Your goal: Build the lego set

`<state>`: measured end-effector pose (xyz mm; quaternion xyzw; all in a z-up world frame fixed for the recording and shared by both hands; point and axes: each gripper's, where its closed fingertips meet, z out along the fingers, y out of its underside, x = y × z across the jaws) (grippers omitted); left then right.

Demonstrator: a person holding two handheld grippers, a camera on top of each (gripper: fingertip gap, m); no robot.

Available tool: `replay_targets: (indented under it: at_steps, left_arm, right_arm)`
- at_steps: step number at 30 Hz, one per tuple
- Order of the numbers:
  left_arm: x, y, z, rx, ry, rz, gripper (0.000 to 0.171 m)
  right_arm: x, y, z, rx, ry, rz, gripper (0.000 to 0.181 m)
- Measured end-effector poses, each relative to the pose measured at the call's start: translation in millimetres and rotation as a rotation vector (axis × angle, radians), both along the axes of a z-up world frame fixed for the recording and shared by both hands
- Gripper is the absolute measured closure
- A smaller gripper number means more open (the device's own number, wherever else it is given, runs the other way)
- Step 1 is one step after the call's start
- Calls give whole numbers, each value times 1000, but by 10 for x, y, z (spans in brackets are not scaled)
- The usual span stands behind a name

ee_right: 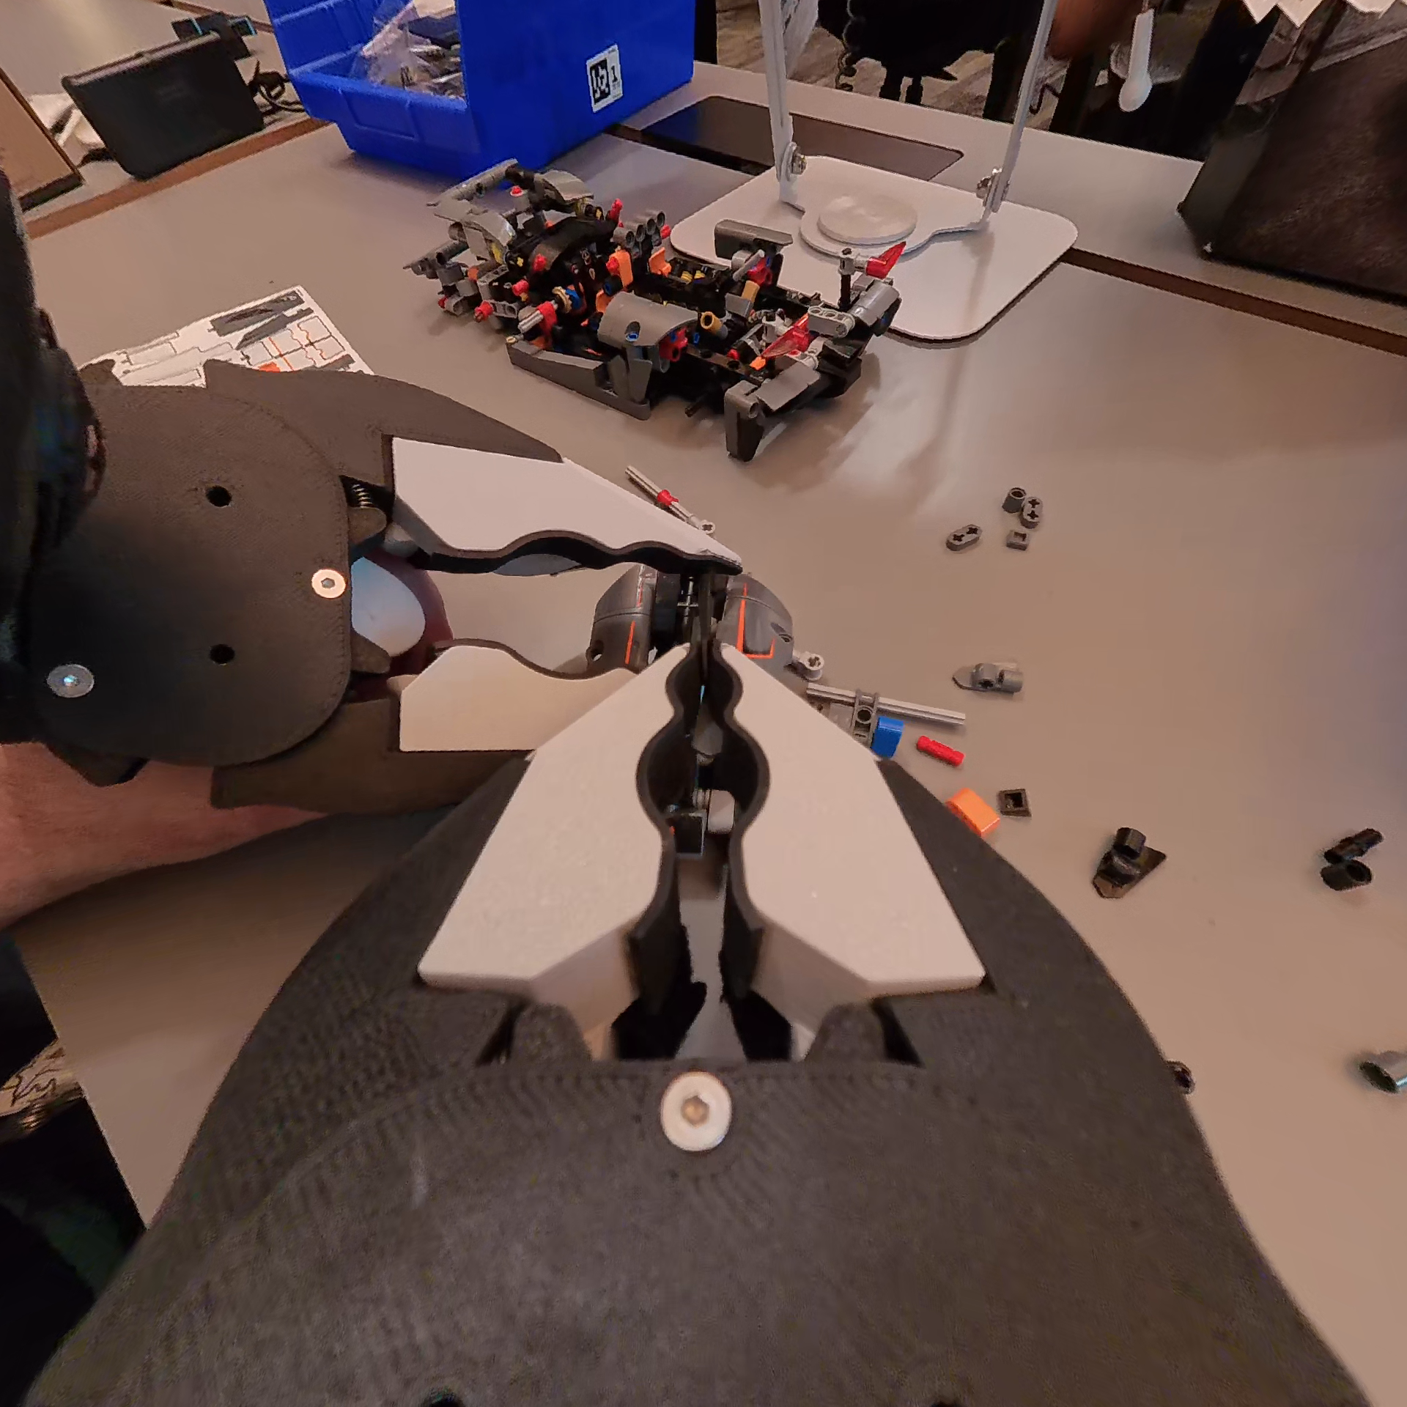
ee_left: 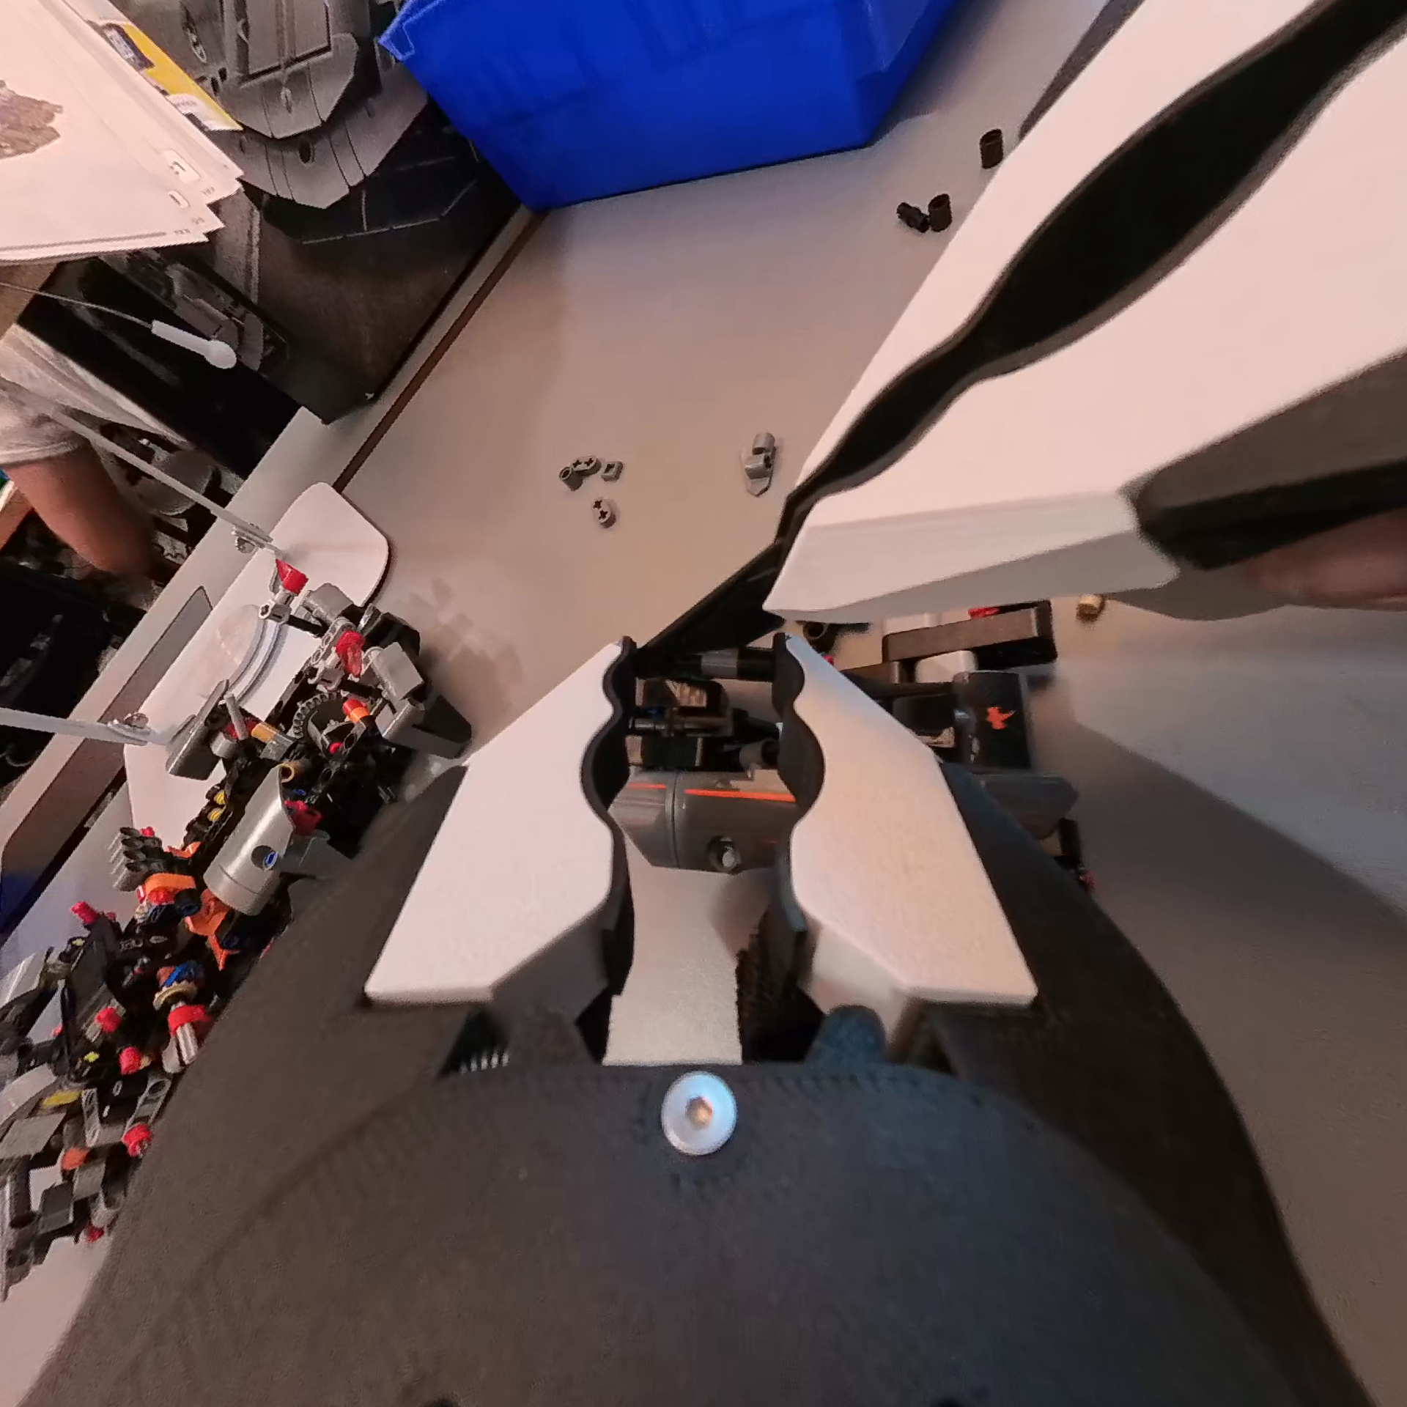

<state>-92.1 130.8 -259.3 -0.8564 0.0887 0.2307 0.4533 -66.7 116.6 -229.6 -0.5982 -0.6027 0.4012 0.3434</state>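
Note:
My left gripper (ee_left: 704, 662) is shut on a small grey and black sub-assembly (ee_left: 700, 822) with orange stripes and holds it just above the table. In the right wrist view it (ee_right: 685, 617) comes in from the left, with the sub-assembly (ee_right: 761, 617) at its tips. My right gripper (ee_right: 700, 655) is shut on a thin black part sticking out of that sub-assembly. In the left wrist view it (ee_left: 769, 601) reaches in from the upper right. The large Lego car chassis (ee_right: 647, 320) sits farther back on the table, apart from both grippers.
A blue bin (ee_right: 518, 76) stands at the back. A grey stand base (ee_right: 952, 251) lies beside the chassis. Small grey parts (ee_right: 1020, 518) and blue (ee_right: 887, 735), red (ee_right: 940, 750), orange (ee_right: 974, 811) and black (ee_right: 1127, 860) pieces lie to the right. A sticker sheet (ee_right: 244, 342) lies at the left. There is about 4 centimeters between the tips of the two grippers.

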Motion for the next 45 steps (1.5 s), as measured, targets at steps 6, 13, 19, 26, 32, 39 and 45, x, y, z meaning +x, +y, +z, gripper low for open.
replay_targets:
  at_steps: [6,13,19,26,32,39,45]
  left_arm:
    - [23,13,-3,-4,0,-10,138]
    - [25,34,-2,-9,18,-16,138]
    - [26,38,-3,-12,28,-17,138]
    - [21,46,-2,-6,21,-16,138]
    - [6,53,12,4,22,-9,137]
    - [8,48,1,-2,15,-12,138]
    - [1,48,4,3,18,-8,138]
  right_arm:
    - [26,4,-4,-3,8,-5,181]
    - [40,8,18,14,-3,-2,173]
    - [56,1,39,104,-40,16,181]
    - [59,11,20,38,-38,-2,181]
    - [53,38,18,-17,-7,-39,181]
    - [60,30,8,-67,4,-48,181]
    - [50,24,7,-95,-1,-37,181]
